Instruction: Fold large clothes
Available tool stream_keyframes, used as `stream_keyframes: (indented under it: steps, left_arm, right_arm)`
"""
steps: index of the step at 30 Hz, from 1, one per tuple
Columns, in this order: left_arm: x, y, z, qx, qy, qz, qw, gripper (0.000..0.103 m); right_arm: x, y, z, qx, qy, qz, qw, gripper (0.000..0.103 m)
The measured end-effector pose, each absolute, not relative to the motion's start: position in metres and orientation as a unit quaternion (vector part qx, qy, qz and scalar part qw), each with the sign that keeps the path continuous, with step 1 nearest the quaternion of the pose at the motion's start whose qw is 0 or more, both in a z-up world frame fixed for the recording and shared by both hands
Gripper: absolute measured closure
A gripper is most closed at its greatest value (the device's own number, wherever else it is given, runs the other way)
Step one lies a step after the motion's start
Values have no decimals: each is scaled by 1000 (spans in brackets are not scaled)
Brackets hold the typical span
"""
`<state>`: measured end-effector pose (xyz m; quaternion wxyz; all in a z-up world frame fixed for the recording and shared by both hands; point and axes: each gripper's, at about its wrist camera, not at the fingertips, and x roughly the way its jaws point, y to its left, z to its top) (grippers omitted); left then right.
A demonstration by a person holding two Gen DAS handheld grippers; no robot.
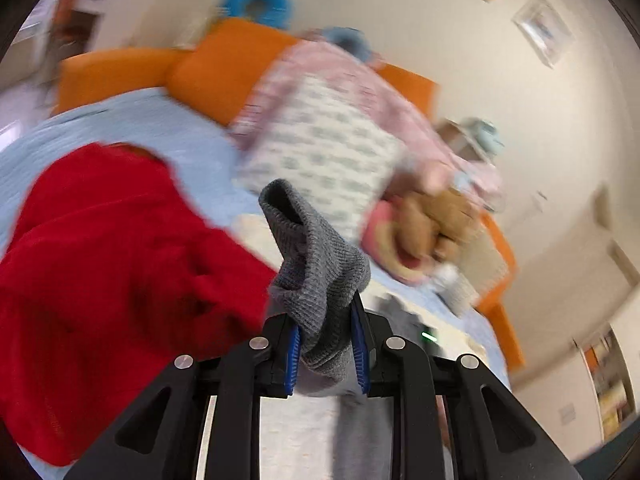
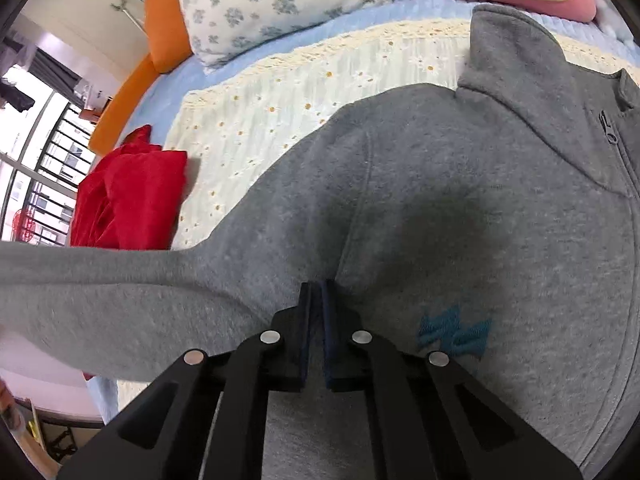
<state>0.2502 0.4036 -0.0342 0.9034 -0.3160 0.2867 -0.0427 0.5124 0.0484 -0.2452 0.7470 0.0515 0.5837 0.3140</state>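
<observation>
Left gripper (image 1: 326,344) has the ribbed cuff (image 1: 316,256) pinched between its blue pads, jaws nearly closed on the knit, cuff standing up clear of the bed. Right gripper (image 2: 318,300) is clamped tight at the armpit seam of the grey sweatshirt (image 2: 460,208), which lies spread on the daisy blanket (image 2: 280,92); whether it has actually caught cloth I can't tell. The risk, as I read it: if that anchor is empty, pulling the sleeve (image 2: 100,288) across drags the whole body askew. Cuff's held thin too, and could slip. Red garment (image 2: 128,196) sits close by, could get swept.
</observation>
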Motion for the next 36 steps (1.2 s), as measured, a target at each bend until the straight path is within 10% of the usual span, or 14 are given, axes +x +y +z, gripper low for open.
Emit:
stream_keyframes:
  steps: [12,34,36]
  left_arm:
    - [198,123,-9,-55,325,-329,885,77]
    - [115,-46,-247,143,514,-458,711,78]
    - [108,-54,-252,167,504,-453,716,65]
  right_arm:
    - [543,33,-240,64,587,297,751,98]
    - [575,-5,-236,62,571,287,766,100]
    - [573,-10,-233,56,566,281,773,100]
